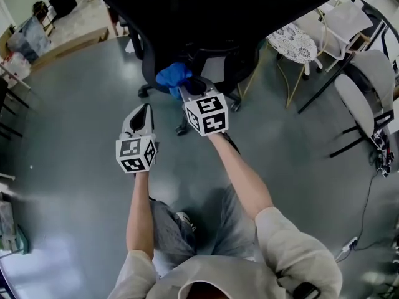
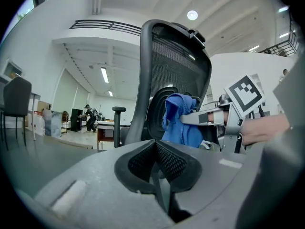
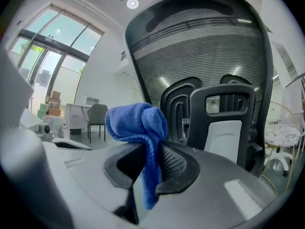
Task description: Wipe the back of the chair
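A black mesh office chair [image 1: 206, 17] stands ahead of me, its back [image 3: 205, 56] facing me. My right gripper [image 1: 187, 91] is shut on a blue cloth [image 1: 173, 77], held low in front of the chair's back, near the lumbar frame [image 3: 221, 104]. The cloth [image 3: 140, 128] bunches above the jaws and hangs down between them. My left gripper [image 1: 142, 114] hangs lower and to the left, shut and holding nothing. From the left gripper view the cloth [image 2: 180, 120] and right gripper [image 2: 202, 118] sit just short of the chair back [image 2: 174, 66].
A floral-cushioned wire chair [image 1: 293, 42] and grey chairs [image 1: 368, 86] stand to the right on the grey floor. Cables and a power strip [image 1: 348, 246] lie at lower right. Boxes and a plank [image 1: 65, 45] sit at far left. A grey chair [image 3: 97, 118] stands farther off.
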The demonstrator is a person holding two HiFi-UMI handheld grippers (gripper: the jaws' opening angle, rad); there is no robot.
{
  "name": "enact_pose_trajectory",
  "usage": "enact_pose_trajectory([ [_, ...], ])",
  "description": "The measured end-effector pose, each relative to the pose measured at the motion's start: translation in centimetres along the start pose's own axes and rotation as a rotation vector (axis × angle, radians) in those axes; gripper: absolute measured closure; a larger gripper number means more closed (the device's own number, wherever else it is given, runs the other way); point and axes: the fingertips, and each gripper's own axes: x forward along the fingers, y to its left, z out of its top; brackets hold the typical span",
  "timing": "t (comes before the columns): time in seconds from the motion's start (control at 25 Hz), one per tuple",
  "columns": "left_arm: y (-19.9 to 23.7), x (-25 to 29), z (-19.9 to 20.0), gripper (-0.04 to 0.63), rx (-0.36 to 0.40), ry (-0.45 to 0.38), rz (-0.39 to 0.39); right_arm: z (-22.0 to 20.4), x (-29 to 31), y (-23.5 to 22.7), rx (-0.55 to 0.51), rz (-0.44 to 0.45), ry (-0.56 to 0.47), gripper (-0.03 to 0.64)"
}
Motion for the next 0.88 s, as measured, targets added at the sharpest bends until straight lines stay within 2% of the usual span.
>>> enact_pose_trajectory([
  [0.36, -2.5, 0.1, 1.0, 0.591, 0.006, -0.014, -0.03, 2.9, -2.2, -5.3, 0.007, -0.078, -0.019, 0.549],
  [0.88, -5.7, 0.6, 1.6, 0.591, 0.019, -0.025, -0.065, 2.5, -7.8, -15.2, 0.045, -0.241, 0.013, 0.549],
])
